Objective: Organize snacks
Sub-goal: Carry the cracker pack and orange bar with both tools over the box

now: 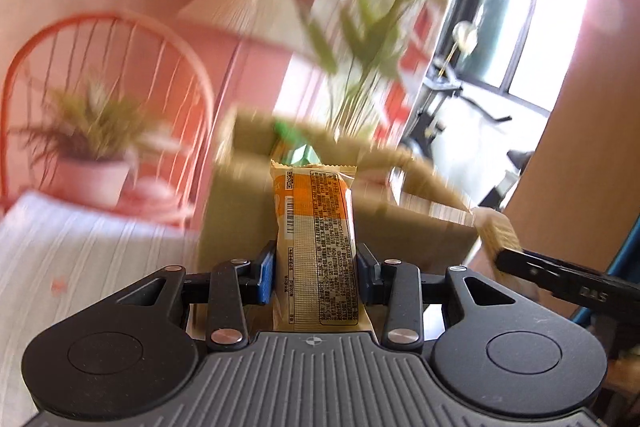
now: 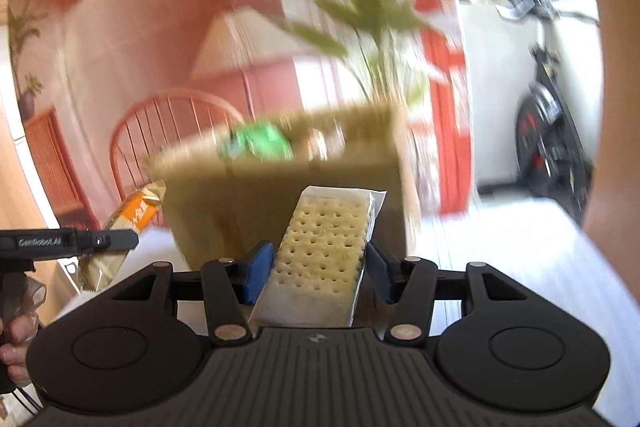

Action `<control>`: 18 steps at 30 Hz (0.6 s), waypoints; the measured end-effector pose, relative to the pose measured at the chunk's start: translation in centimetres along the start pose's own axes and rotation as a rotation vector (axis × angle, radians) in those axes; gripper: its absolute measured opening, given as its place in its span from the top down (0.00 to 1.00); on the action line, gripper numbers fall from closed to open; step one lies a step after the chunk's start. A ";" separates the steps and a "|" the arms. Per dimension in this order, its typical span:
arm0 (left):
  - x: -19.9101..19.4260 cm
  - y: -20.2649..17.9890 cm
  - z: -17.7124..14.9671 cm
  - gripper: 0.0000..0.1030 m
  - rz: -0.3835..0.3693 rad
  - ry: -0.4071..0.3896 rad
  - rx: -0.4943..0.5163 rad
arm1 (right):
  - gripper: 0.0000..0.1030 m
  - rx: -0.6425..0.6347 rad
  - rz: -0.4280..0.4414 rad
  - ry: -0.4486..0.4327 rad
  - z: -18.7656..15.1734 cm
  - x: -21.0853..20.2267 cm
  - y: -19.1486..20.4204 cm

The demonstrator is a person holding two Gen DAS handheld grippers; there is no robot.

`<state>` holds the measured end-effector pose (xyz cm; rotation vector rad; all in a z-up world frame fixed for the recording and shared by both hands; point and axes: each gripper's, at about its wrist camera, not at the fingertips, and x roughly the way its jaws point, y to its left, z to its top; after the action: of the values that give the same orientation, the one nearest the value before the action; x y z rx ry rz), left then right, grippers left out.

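Both snacks are in hand and neither is stowed yet, so the sorting looks to be in mid-carry. The left gripper (image 1: 315, 273) is clamped on an orange-and-gold wrapped snack bar (image 1: 316, 247), its blue pads pressing the packet's two long sides while the packet stands up at twelve o'clock from the jaws, printed back facing the camera. The right gripper (image 2: 318, 269) pinches a clear-wrapped cracker pack (image 2: 326, 259), the pale dotted biscuit leaning toward one o'clock, the pads against its sides. Straight ahead of both, at twelve o'clock, sits an open cardboard box (image 2: 288, 195), blurred by motion; something green (image 2: 256, 143) already shows inside near its rim, which suggests at least one item has gone in (what it is, I cannot tell through the blur). In the left wrist view the right gripper's finger and its cracker pack appear at three o'clock; in the right wrist view the left gripper and its bar appear at nine o'clock, with fingers of a hand (image 2: 16, 343) below it. Both packets remain short of the box opening. Still to do, as I judge it: carry each packet over the rim, release it inside, then check the striped tablecloth (image 1: 100, 259) for any remaining snacks, none of which are visible here.
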<state>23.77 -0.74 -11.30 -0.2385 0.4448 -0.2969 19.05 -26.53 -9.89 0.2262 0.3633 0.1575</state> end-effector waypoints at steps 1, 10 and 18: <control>0.3 -0.5 1.0 0.60 -0.002 -0.014 0.008 | 0.47 -0.018 -0.001 -0.022 1.2 0.8 0.1; 6.9 -3.1 8.0 0.60 -0.013 -0.058 0.090 | 0.47 -0.077 -0.035 -0.063 7.5 9.3 -0.4; 13.0 -3.0 8.2 0.60 0.006 0.037 0.103 | 0.47 -0.057 -0.087 -0.012 7.1 13.1 -2.2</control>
<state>37.99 -6.53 -8.24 -0.1310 0.4656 -0.3180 34.03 -27.42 -8.34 0.1544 0.3560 0.0807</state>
